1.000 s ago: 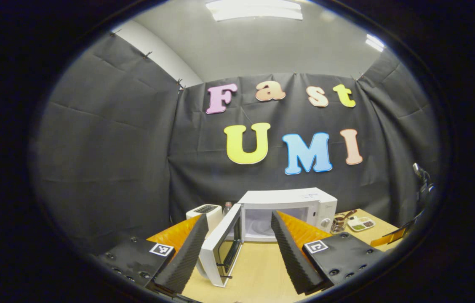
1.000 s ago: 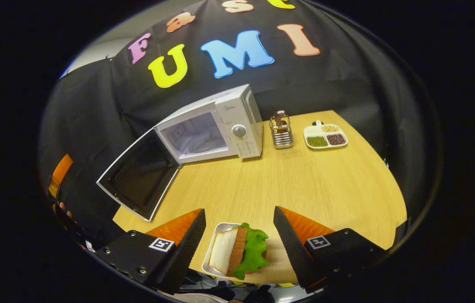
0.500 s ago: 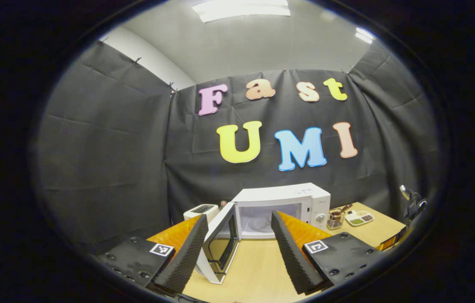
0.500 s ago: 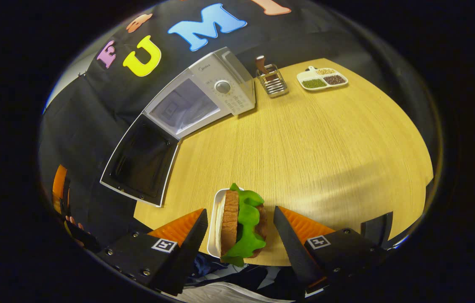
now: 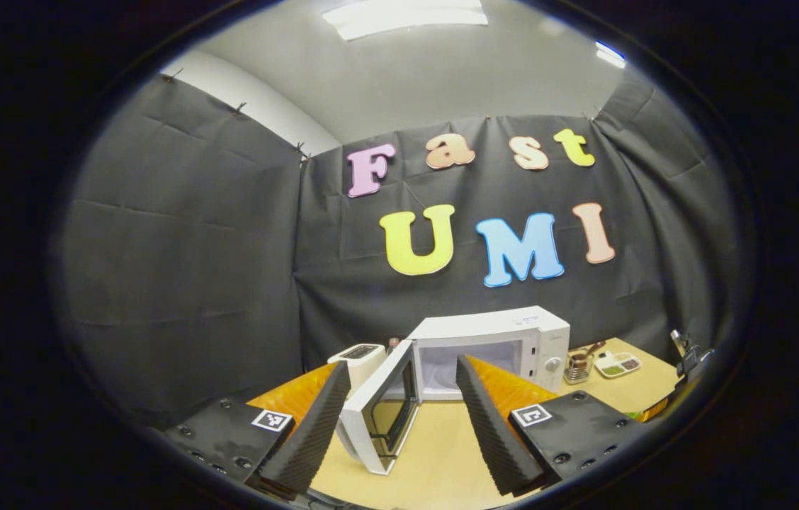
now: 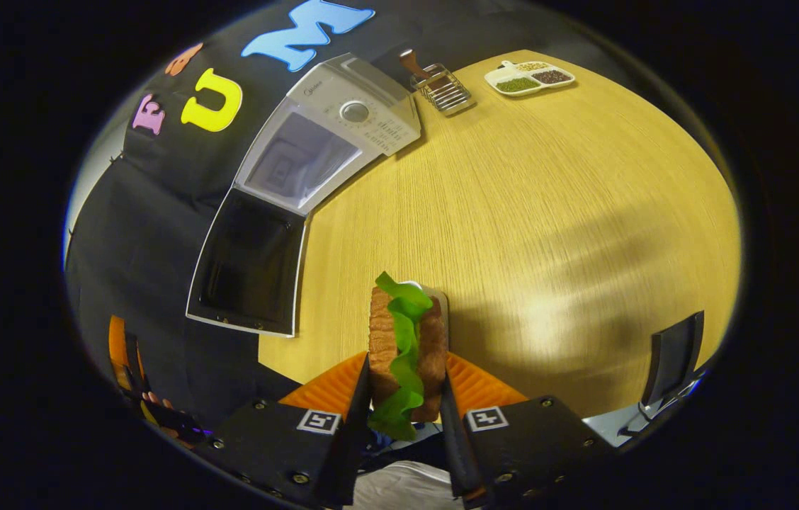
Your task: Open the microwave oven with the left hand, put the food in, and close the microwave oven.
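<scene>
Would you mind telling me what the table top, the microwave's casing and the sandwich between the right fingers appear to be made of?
The table top looks like light wood or wood-look laminate: fine straight grain, soft sheen. The microwave casing seems white painted metal or plastic, smooth and slightly glossy. The sandwich, pressed between the right gripper's fingers, looks like a foam or plastic replica, judging by its uniform colours and stiff lettuce, though I cannot be sure.

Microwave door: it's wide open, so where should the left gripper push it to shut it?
Push the free outer edge of the microwave door, far from its hinge at the oven. Come from the door's outer face, on the left. The left gripper hangs open in front of it, touching nothing.
</scene>
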Demonstrator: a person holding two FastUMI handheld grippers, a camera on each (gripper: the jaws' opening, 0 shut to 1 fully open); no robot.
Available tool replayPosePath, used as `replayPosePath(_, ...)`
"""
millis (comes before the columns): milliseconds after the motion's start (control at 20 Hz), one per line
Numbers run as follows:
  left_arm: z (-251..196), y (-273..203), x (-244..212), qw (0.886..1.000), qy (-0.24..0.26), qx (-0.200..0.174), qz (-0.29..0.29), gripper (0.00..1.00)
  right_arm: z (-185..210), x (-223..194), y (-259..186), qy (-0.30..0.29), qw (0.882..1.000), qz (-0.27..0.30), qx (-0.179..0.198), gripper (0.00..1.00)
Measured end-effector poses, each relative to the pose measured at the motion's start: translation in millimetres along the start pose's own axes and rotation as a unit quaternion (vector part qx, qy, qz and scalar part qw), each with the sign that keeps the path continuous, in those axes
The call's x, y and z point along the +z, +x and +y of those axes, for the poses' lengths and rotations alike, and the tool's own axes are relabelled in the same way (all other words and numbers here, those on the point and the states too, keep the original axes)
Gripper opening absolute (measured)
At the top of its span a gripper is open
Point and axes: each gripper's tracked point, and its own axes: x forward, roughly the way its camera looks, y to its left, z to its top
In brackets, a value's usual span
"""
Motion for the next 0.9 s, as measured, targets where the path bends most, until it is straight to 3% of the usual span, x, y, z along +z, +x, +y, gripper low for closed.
replayPosePath(50, 2.0, 0.0, -0.2, 1.000, -0.004, 0.002, 0.000, 0.99, -1.7, -2.1, 1.0, -0.008, 1.000, 0.002, -0.001, 0.35)
replayPosePath(450, 13.4, 20.4, -7.5, 0.999, -0.036, 0.007, 0.002, 0.99, 26.9, 17.9, -18.8, -0.002, 0.999, -0.036, 0.024, 0.35)
replayPosePath(900, 33.3, 67.0, 14.0, 0.998, -0.052, -0.023, -0.034, 0.99, 105.9, 71.3, 1.3, -0.028, 0.992, -0.113, 0.053, 0.35)
